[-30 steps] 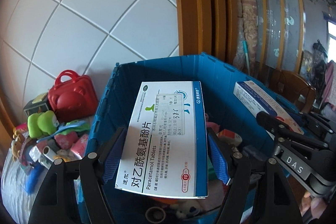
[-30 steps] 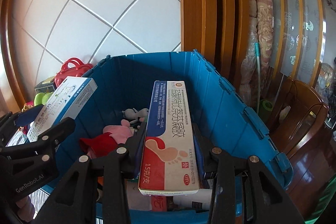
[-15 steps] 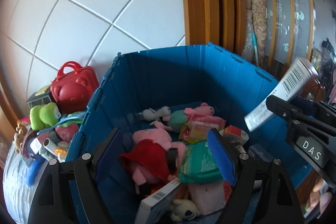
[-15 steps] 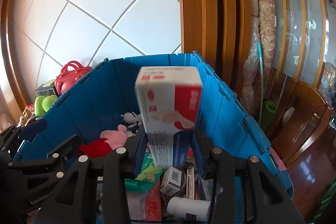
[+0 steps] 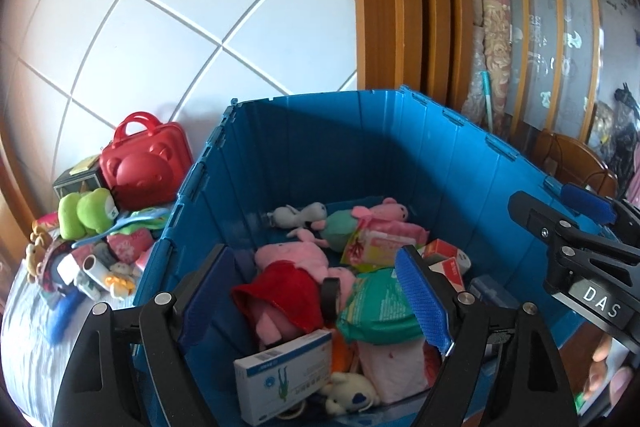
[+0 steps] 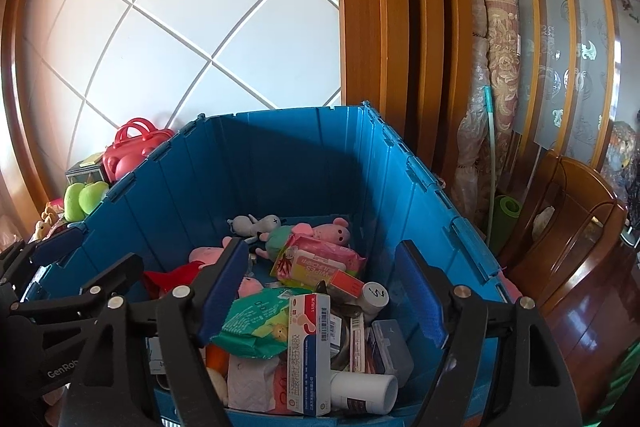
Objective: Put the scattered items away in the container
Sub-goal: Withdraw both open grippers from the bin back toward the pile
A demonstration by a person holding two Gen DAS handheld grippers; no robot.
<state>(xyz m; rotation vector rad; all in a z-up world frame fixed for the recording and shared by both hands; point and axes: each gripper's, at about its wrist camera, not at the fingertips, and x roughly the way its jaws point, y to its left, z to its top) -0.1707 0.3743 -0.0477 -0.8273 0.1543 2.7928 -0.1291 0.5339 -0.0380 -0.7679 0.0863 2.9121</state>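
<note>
A big blue bin (image 5: pixel 360 147) (image 6: pixel 280 155) holds plush toys, wipe packs, bottles and boxes. My left gripper (image 5: pixel 312 255) hangs open above the bin's near end with nothing between its blue pads. A white and blue tablet box (image 5: pixel 284 375) lies below it on the pile. My right gripper (image 6: pixel 322 247) is above the bin too, its jaws opening and empty. The white, red and blue foot-cream box (image 6: pixel 310 351) rests on the pile beneath it. Each gripper shows at the edge of the other's view: the right one (image 5: pixel 560 223), the left one (image 6: pixel 80 259).
Left of the bin, a red bear case (image 5: pixel 144 167), a green plush (image 5: pixel 84 211) and several small items lie on a striped cloth. A tiled wall stands behind. A rolled carpet (image 6: pixel 500 67) and a wooden chair (image 6: pixel 568 227) are to the right.
The left gripper let go of the tablet box, which now lies in the bin. The right gripper's foot-cream box tipped up, then dropped onto the pile as its jaws spread.
</note>
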